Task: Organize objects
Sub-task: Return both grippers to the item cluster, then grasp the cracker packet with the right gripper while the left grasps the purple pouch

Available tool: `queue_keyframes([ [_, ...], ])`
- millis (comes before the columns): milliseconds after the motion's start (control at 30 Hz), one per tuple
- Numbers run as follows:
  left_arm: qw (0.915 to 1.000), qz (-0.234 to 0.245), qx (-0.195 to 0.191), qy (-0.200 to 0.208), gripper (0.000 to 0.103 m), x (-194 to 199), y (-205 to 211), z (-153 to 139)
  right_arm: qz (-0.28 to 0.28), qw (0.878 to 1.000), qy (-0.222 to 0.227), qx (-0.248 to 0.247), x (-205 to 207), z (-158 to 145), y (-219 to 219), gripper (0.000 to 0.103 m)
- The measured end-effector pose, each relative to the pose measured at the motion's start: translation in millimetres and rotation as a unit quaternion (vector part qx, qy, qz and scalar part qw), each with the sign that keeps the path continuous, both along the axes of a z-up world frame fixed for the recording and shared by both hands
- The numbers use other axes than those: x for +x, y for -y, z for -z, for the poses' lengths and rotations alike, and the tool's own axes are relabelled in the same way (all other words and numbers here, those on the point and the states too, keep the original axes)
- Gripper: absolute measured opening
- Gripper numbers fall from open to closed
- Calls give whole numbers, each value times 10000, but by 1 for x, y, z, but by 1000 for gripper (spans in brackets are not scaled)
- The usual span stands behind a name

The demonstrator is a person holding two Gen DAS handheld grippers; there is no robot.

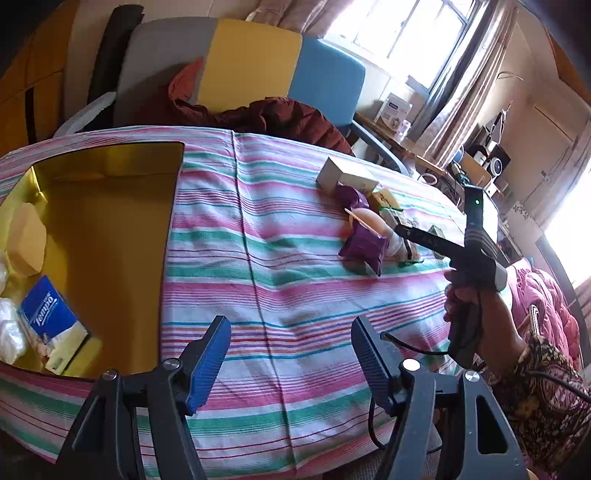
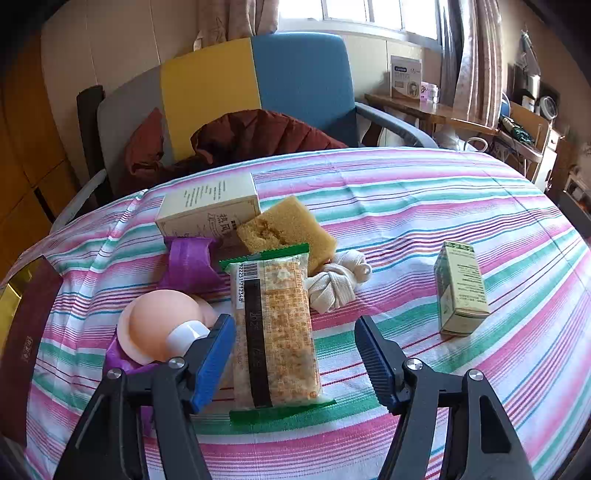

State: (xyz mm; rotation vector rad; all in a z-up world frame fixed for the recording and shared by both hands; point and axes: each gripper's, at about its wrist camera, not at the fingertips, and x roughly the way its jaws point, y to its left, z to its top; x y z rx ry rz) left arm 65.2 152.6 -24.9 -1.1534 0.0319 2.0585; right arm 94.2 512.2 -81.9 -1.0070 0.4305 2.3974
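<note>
Where striped tablecloth (image 2: 406, 206) covers table, we hold left gripper (image 1: 291, 354) released beside gold-lined box (image 1: 110, 229) containing Tempo tissue pack (image 1: 51, 321); right gripper (image 2: 295, 354) released, straddling snack packet (image 2: 275, 332). Tricolour chair (image 2: 258, 85), window (image 2: 354, 14) behind.

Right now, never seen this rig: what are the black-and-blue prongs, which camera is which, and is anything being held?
There is no robot arm: a person holds a two-finger claw in each hand, each with a fisheye camera looking along its fingers.

The left wrist view shows the left claw, open and empty over the striped cloth, beside a gold box holding a Tempo tissue pack. The person's right hand is also seen there.

The right wrist view shows the right claw, open, holding nothing, with its fingers either side of a green-edged snack packet. Nearby lie a sponge, a cream carton, a knotted white cloth and a small green box.
</note>
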Motion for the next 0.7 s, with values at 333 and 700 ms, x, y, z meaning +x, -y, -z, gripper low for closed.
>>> queue_keyframes([
  [333, 9990, 365, -225, 88, 69, -1, -38, 9, -242, 9997, -88, -29, -1, 15, 6, 43],
  [700, 9941, 1005, -389, -81, 72, -14, -126, 18, 453, 9980, -444, 24, 38, 15, 9, 43],
])
